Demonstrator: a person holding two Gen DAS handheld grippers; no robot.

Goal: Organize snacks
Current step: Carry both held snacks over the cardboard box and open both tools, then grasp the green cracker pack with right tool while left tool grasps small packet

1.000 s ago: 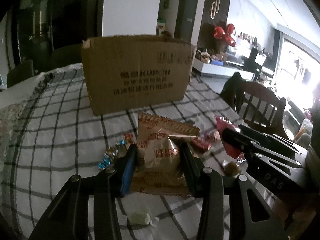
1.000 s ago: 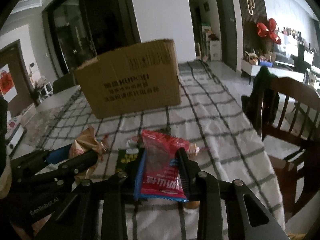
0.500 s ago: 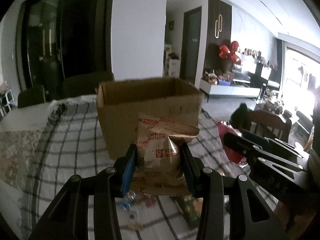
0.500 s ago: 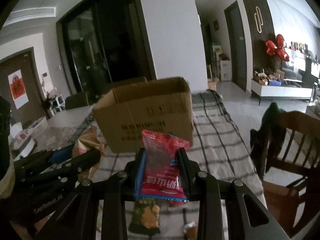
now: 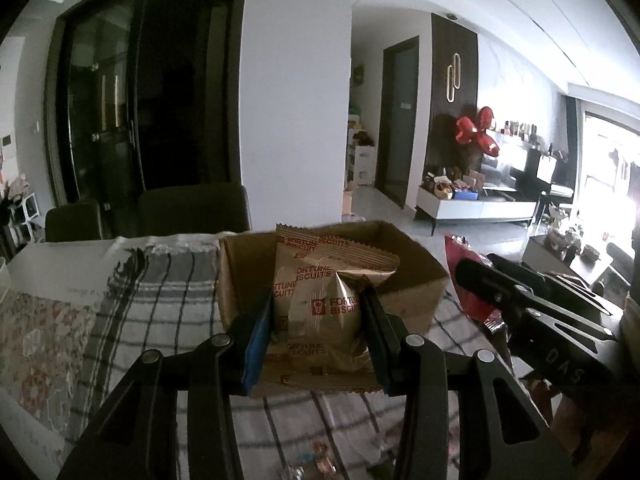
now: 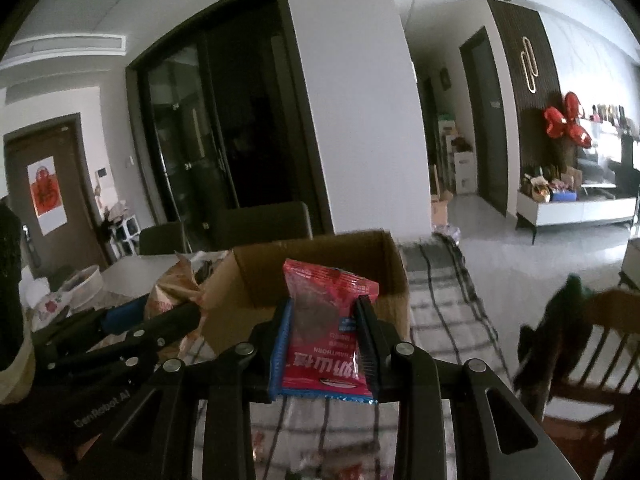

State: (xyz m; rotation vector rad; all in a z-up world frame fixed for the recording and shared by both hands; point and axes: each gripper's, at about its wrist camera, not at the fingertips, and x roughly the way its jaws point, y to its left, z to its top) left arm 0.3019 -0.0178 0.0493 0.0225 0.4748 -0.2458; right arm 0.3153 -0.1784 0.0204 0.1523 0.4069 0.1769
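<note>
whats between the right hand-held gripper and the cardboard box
Only the red hawthorn snack packet that the right hand-held gripper is clamping. In the right wrist view it stands in front of the open cardboard box; nothing else fills that stretch.

A lived-in home is shown, an open dining and living room. A dining table [image 5: 132,304] is covered with a checked cloth, and a wooden chair [image 6: 600,344] is set beside it. A low white media cabinet [image 5: 480,210], red balloons [image 5: 478,130], dark glazed doors [image 6: 208,140] and interior doors are seen.
</note>
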